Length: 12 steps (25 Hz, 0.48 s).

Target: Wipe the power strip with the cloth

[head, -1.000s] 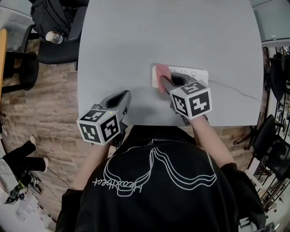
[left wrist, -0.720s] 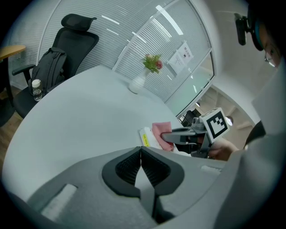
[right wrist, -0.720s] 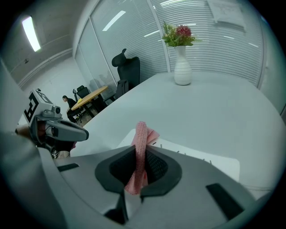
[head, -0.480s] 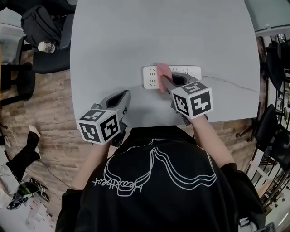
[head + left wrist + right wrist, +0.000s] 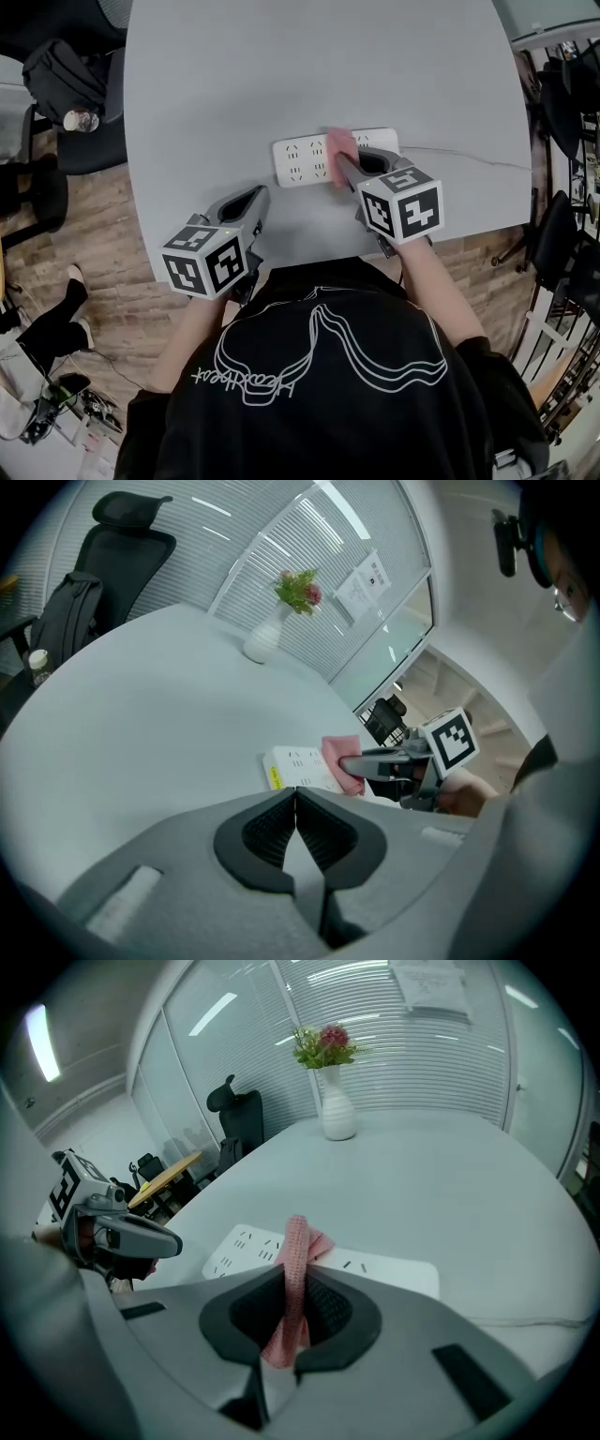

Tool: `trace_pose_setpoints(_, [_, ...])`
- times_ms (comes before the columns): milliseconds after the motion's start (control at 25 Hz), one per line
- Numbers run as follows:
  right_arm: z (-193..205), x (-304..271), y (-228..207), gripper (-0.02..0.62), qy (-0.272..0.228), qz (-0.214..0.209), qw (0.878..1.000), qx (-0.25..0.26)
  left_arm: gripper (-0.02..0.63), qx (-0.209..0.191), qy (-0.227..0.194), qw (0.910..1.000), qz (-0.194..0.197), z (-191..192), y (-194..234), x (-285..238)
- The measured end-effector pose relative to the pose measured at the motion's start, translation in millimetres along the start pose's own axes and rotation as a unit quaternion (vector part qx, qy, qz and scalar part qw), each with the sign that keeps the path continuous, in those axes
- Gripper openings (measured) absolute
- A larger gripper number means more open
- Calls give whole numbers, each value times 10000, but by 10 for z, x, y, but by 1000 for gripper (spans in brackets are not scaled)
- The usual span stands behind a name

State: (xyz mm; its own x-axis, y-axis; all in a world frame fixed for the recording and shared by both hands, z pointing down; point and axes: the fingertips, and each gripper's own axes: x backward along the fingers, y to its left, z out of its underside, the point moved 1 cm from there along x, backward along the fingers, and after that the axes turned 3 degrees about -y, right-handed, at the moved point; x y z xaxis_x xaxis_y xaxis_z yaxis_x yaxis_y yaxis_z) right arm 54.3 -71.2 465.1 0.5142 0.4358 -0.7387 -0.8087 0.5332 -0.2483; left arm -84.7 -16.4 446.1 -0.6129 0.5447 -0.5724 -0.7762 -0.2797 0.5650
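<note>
Jaws of the right gripper (image 5: 295,1274) are clamped on a pink cloth (image 5: 298,1241), which hangs in a fold between them and presses onto the white power strip (image 5: 239,1246). Jaws of the left gripper (image 5: 295,794) are closed together with nothing between them.

A person in a black top (image 5: 319,394) printed with a white line drawing stands at the near edge of a large pale-grey table (image 5: 309,66) with rounded corners. Its matte top is bare apart from the strip and, at the far side, a white vase (image 5: 337,1115) of green leaves and pink flowers. Wood-plank flooring (image 5: 122,281) surrounds the table. Behind the vase runs a glass wall (image 5: 422,1044) with white slatted blinds and a sheet of paper stuck to it. At the far left a black office chair (image 5: 122,536) stands beside the table, with a black backpack (image 5: 66,621) and a clear bottle (image 5: 80,120) on it.

From the head view, the power strip (image 5: 300,161) lies lengthwise near the table's near edge, and the cloth (image 5: 339,148) covers roughly its middle. The right gripper (image 5: 339,169) reaches it from the near side. The left gripper (image 5: 258,195) is held to the near left, apart from the strip. A thin white cable (image 5: 469,157) trails from the strip's right end toward the table's right edge.
</note>
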Motion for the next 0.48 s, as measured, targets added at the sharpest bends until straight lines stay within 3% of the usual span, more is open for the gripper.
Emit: trace_pose_setpoints(480, [119, 277, -417, 40, -140, 373, 9985, -385, 14, -224, 231, 9991, 260, -29, -268, -261])
